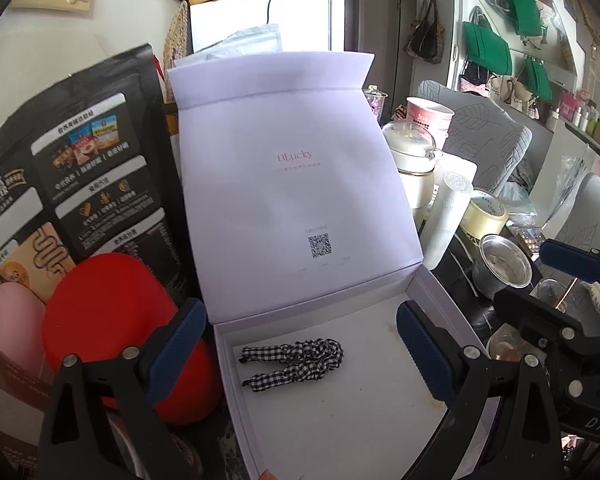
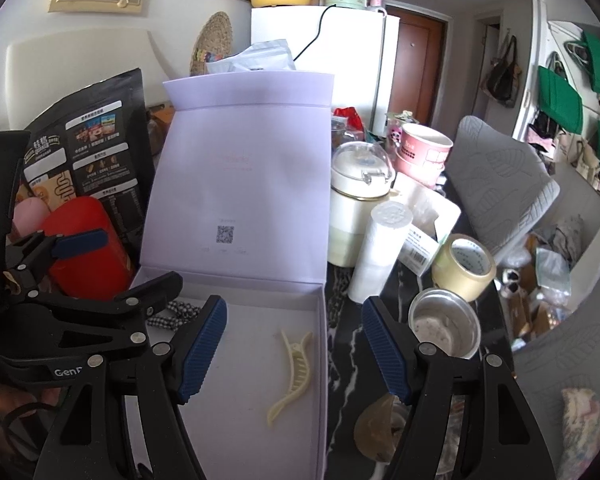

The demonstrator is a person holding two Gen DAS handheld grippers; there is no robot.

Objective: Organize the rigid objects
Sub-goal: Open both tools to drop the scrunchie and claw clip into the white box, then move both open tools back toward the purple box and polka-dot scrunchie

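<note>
A white gift box lies open on the table, its lid standing upright at the back. A black-and-white checked hair clip rests on the box floor. My left gripper hangs open just above the clip, its pads wide apart and touching nothing. In the right wrist view, a cream claw hair clip lies near the box's right wall. My right gripper is open above it, empty. The checked clip peeks out behind the left gripper's fingers.
Left of the box stand a black food bag, a red container and a pink one. To its right are a white cylinder, a tape roll, a steel cup, a cream pot and pink paper cups.
</note>
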